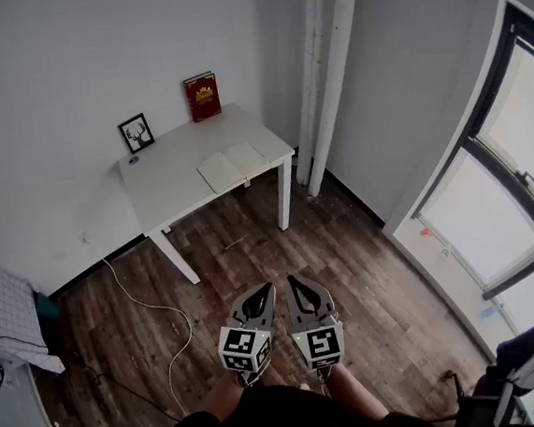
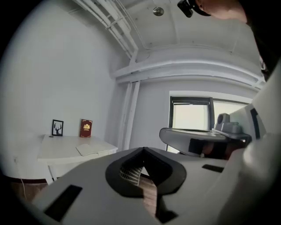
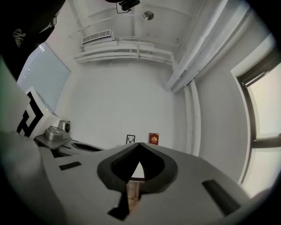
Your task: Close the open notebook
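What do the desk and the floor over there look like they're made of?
Desk: probably painted or laminated wood, matte white; even colour, square legs. Floor: dark wood-look planks; grain and seams show, real wood or laminate unclear.

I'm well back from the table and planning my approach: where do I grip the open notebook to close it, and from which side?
Probably the outer edge of one leaf. The open notebook lies flat by the front edge of the table, near its corner, so come from the near side, lift the leaf nearer that corner by its edge and fold it over the spine.
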### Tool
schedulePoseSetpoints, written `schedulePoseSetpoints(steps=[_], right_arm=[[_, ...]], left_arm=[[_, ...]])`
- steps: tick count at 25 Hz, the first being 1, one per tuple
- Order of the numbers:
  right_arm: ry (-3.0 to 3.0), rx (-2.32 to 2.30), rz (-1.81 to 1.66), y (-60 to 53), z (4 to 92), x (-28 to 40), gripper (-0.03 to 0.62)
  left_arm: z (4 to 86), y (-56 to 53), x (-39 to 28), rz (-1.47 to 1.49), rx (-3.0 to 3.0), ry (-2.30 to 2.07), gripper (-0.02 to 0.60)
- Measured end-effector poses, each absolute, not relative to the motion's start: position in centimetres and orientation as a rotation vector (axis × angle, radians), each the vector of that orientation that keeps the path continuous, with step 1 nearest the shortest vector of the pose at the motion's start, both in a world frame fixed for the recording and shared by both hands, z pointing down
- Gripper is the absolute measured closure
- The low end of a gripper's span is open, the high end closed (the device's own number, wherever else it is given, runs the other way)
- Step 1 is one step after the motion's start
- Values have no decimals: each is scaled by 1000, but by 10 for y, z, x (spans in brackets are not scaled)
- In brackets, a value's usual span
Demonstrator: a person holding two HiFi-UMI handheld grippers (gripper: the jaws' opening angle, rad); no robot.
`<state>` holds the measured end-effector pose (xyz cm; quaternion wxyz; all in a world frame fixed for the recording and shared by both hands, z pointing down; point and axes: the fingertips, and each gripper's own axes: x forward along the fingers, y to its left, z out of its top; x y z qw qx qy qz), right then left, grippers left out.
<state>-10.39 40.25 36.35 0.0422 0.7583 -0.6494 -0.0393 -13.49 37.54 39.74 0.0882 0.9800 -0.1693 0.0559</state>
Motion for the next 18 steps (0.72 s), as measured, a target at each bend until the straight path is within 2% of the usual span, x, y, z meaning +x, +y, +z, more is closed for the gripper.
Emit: schedulePoseSetpoints(steps=[18], right_arm=[[-2075,2252,-54,259,381,-136,572]], left_arm=[[414,235,-181,181,2863,-654,580]])
